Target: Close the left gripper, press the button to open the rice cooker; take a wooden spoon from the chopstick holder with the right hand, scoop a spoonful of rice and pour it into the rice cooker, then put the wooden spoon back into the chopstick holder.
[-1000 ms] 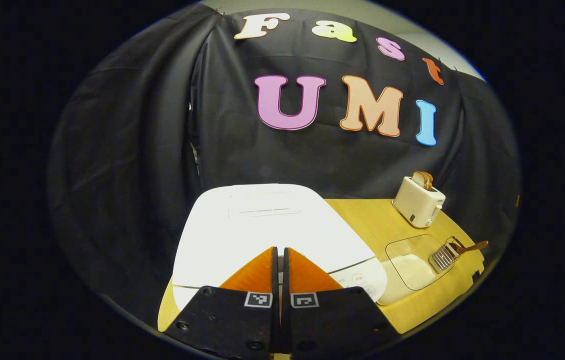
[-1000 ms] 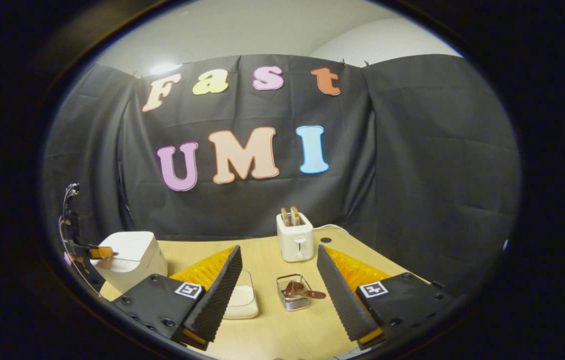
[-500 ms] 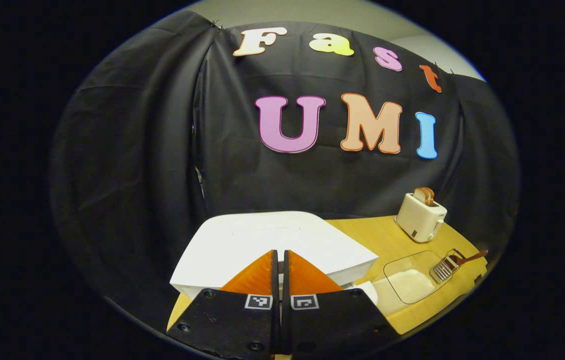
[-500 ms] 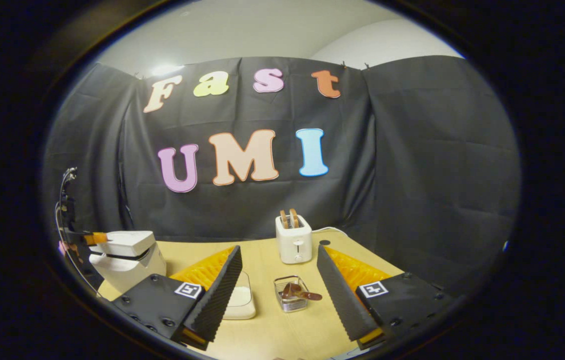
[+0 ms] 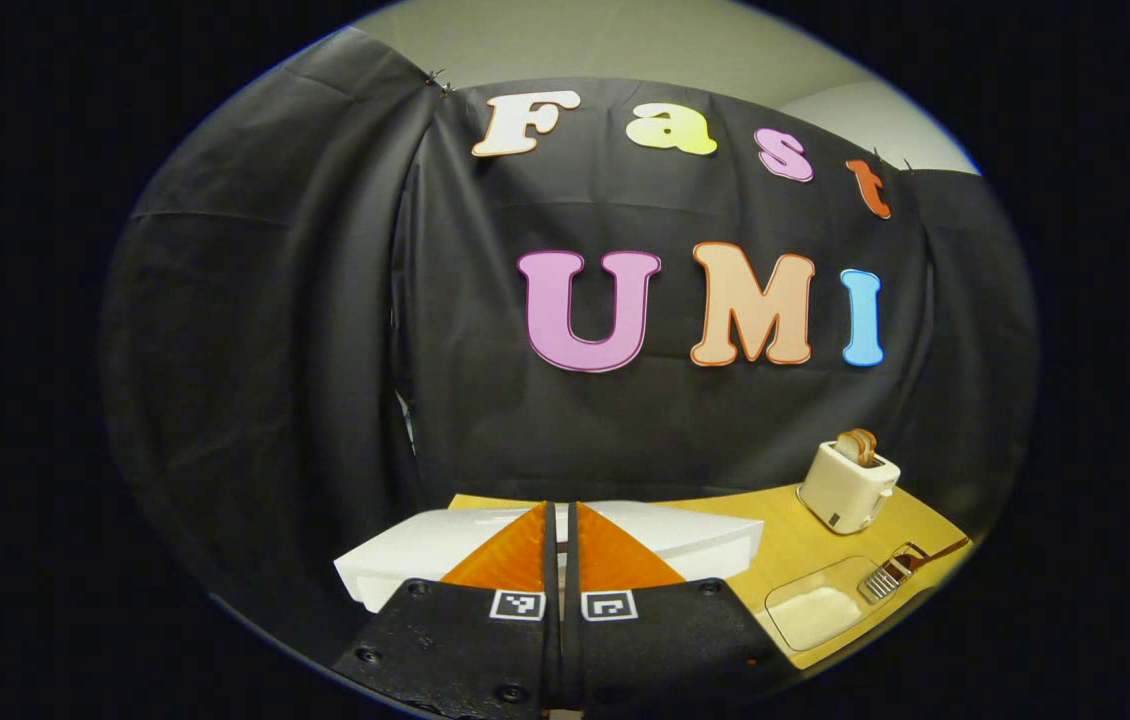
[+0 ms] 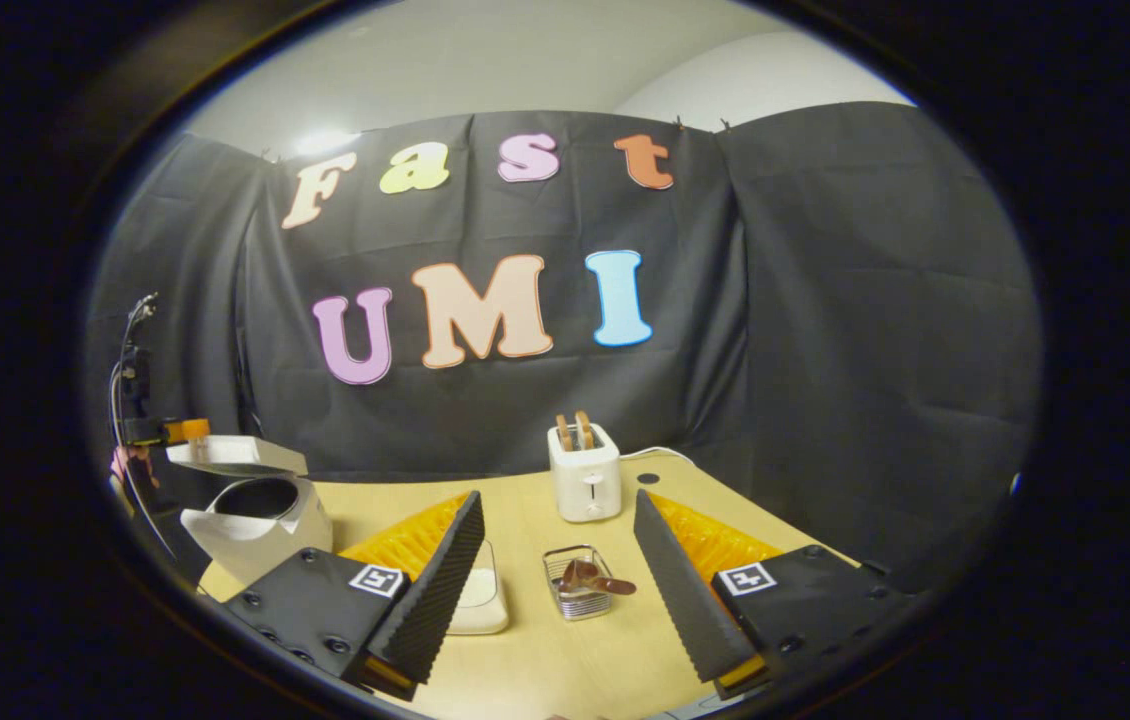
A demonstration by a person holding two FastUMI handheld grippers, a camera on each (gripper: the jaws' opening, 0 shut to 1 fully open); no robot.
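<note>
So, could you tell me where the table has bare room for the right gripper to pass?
Bare table lies before the chopstick holder, and between it and the toaster. It is crowded leftward, where the rice container sits near the rice cooker.

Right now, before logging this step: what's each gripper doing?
Left gripper: closed, holding nothing, at the rice cooker lid.
Right gripper: open, empty, facing the chopstick holder.

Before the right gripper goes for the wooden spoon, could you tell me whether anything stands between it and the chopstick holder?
Nothing visible does. The right gripper is open, and the chopstick holder with the wooden spoon sits on bare table straight ahead between its fingers. The rice container lies left, the toaster behind.
</note>
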